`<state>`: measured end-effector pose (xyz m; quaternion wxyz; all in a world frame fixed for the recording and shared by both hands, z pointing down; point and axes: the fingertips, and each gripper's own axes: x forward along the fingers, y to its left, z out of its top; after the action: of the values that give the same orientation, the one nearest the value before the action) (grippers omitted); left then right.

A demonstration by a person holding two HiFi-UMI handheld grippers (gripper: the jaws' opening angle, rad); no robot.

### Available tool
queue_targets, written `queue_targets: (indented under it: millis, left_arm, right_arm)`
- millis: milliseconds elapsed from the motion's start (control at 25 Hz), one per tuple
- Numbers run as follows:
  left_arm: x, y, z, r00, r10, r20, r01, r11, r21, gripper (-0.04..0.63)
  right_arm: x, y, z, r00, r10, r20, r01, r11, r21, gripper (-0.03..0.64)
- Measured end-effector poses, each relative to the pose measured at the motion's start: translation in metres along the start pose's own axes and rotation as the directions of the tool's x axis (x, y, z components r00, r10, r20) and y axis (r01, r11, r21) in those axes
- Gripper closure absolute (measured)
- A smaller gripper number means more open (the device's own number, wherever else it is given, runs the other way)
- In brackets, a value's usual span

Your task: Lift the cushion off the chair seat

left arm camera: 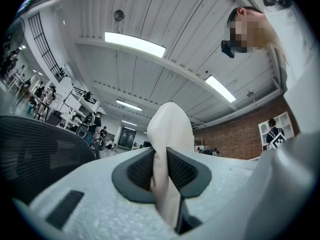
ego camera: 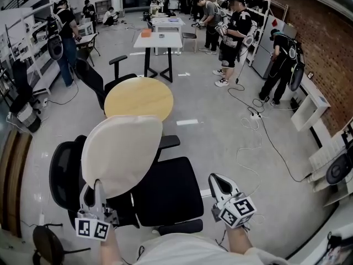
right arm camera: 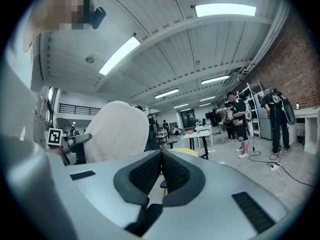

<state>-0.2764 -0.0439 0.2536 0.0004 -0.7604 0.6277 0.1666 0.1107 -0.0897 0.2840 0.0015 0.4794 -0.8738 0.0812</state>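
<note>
Head view: cream cushion (ego camera: 121, 153) held upright over the black chair seat (ego camera: 171, 189), left claw (ego camera: 95, 193) at its lower edge; grey floor (ego camera: 220, 126). Left gripper view: claw clamped on cushion. Right gripper view: right claw (right arm camera: 161, 156) clenched, empty.

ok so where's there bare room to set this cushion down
The black chair seat is bare between the raised cushion and the right gripper. The round table beyond it is bare too. Open floor lies right of the chair, up to the cables. The left is crowded: chair back and a stool.
</note>
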Motion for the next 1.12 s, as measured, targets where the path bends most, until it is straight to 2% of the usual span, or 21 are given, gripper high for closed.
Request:
queue_targets:
  millis: [840,1120]
  left_arm:
    - [0.008,0.009,-0.005,1.0,0.017,0.002,-0.017,1.0,-0.006,0.531]
    - [0.013,0.013,-0.011,1.0,0.02,0.005,-0.02,1.0,-0.018,0.531]
  right_arm:
    - [0.023,0.007,-0.007,0.999,0.043,-0.029,-0.044,0.998,-0.051,0.618]
    - [0.025,0.004,-0.011,0.999,0.034,-0.036,-0.035,0.998,-0.052,0.618]
